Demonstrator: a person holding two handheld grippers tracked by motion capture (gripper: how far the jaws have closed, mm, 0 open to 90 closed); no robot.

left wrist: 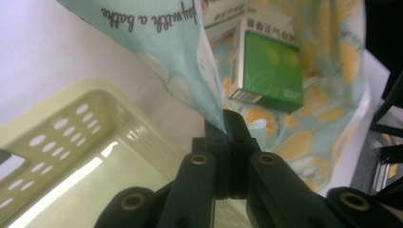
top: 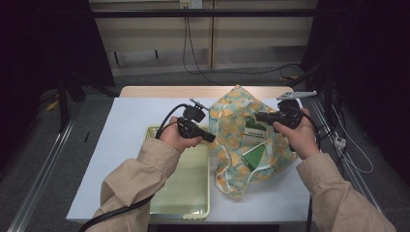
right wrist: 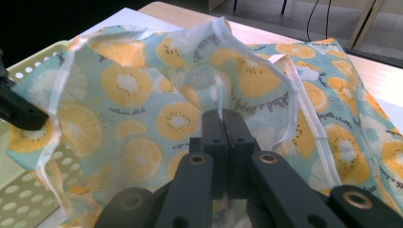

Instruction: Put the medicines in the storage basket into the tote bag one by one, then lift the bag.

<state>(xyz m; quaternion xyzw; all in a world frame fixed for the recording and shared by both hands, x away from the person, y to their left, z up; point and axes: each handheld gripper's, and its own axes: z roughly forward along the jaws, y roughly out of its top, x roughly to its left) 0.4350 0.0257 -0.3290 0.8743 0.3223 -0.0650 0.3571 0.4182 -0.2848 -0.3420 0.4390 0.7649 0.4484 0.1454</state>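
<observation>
A bag [top: 231,110] printed with orange and kiwi slices stands on the white table, its mouth held open between both grippers. My left gripper [top: 212,137] is shut on the bag's left rim [left wrist: 161,42], the fabric pinched at the jaw tips [left wrist: 229,127]. My right gripper [top: 257,116] is shut on the far right rim, the white-trimmed edge [right wrist: 218,102] caught between its jaws [right wrist: 222,118]. Inside lie a green box [top: 254,155] [left wrist: 271,66] and a white-and-green box [top: 252,129]. The right gripper view also shows the left gripper [right wrist: 21,111] at the bag's left edge.
A pale green perforated tray [top: 183,193] [left wrist: 71,123] [right wrist: 28,194] lies on the white table cover [top: 130,125], left of the bag and under my left forearm. A stand with cables [top: 333,121] rises just off the table's right edge.
</observation>
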